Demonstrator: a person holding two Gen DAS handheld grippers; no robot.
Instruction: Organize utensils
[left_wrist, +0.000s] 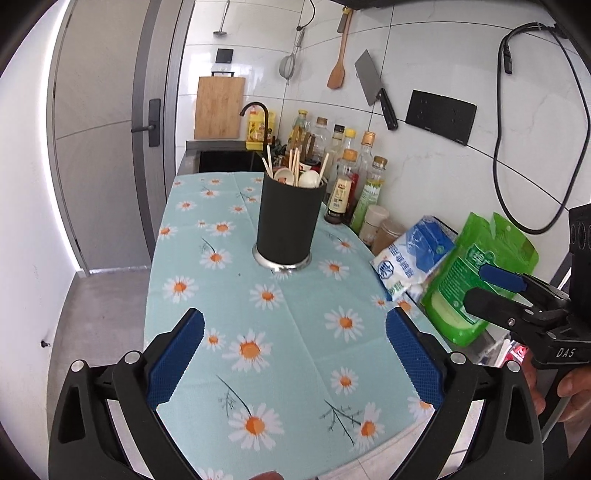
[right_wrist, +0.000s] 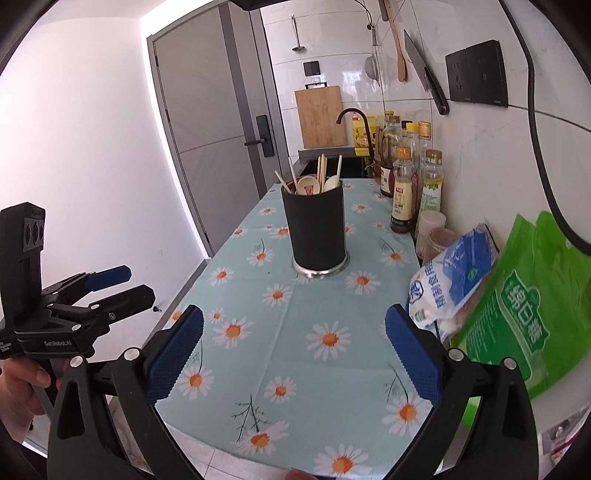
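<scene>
A black utensil holder (left_wrist: 289, 220) with a steel base stands on the daisy-print cloth (left_wrist: 295, 332); it also shows in the right wrist view (right_wrist: 317, 230). Chopsticks (left_wrist: 295, 162) and white spoons (left_wrist: 308, 179) stick out of its top. My left gripper (left_wrist: 295, 354) is open and empty, near the front of the cloth, well short of the holder. My right gripper (right_wrist: 294, 356) is open and empty, also short of the holder. Each gripper shows in the other's view, the right one (left_wrist: 491, 288) at the right, the left one (right_wrist: 122, 286) at the left.
Sauce and oil bottles (left_wrist: 347, 184) line the wall at the right. A white-blue bag (left_wrist: 413, 254) and a green bag (left_wrist: 476, 273) lie at the right edge. A sink with a dark faucet (left_wrist: 258, 118) is behind. A cleaver (left_wrist: 375, 88) hangs on the wall.
</scene>
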